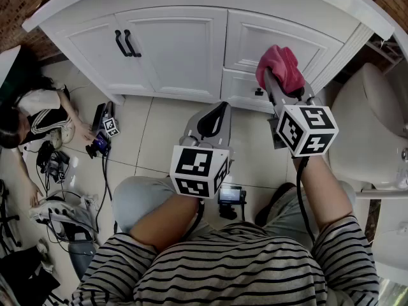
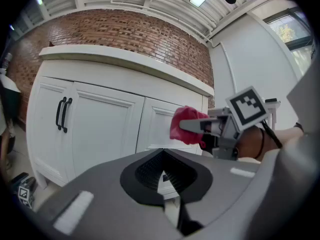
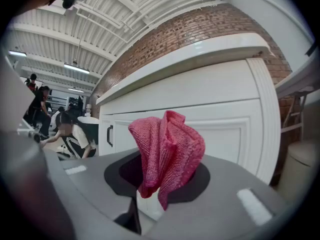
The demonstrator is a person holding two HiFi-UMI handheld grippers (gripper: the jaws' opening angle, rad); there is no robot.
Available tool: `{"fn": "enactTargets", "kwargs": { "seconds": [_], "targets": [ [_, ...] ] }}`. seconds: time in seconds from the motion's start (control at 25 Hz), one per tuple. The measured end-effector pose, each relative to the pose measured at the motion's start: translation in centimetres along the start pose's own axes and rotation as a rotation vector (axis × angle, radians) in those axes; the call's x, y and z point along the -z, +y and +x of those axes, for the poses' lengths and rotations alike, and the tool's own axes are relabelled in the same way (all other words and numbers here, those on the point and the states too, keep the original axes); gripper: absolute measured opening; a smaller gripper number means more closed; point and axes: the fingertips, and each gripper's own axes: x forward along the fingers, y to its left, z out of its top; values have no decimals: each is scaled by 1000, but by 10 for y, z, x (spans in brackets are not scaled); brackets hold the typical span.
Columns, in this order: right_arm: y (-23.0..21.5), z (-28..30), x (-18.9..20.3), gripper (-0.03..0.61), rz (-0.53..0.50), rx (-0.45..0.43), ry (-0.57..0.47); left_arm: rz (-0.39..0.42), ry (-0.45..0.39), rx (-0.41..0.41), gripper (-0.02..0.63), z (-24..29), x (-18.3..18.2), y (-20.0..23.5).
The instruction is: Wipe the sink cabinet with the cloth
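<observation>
Both fingers [image 3: 95, 189] of the right gripper [image 3: 161, 191] clamp the lower end of the pink cloth [image 3: 167, 149], and its bunched bulk stands out past their tips. Just ahead of them is the white sink cabinet [image 1: 172, 50]; whether cloth touches panel I cannot tell. To wipe well, I judge: press the bunch on so fabric, not hard tips, meets the paint, then sweep in overlapping strokes toward the black handles [image 1: 121, 44] off to the fingers' left. The left gripper [image 1: 213, 118], fingers closed together on nothing, hangs back, clear of the stroke.
</observation>
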Motion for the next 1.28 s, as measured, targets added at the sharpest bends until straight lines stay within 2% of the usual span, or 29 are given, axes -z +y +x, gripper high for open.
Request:
{"fn": "enactTargets", "kwargs": {
  "seconds": [0.28,0.44,0.6,0.96,1.2,1.28],
  "targets": [
    [34,66,-63,92,-118,-82,-56,-15,-8,-13,2,-7,-2,10],
    [51,91,-75,97,-179,-107,-65,-4,-20,-20,2,-9,-5,11],
    [41,88,-74,97,-211,-75,-53,-8,-11,-20,1,-10,-2,12],
    [-55,22,-63,97,-162,125,-46,-2,10,-14,2,-11,5,8],
    [-145,-43,-56,97,-85,329,-28,7,14,-7,2,-8,6,1],
    [-163,-59,-57,97,-60,381,-33,7,20,0,1,-7,8,-2]
  ]
}}
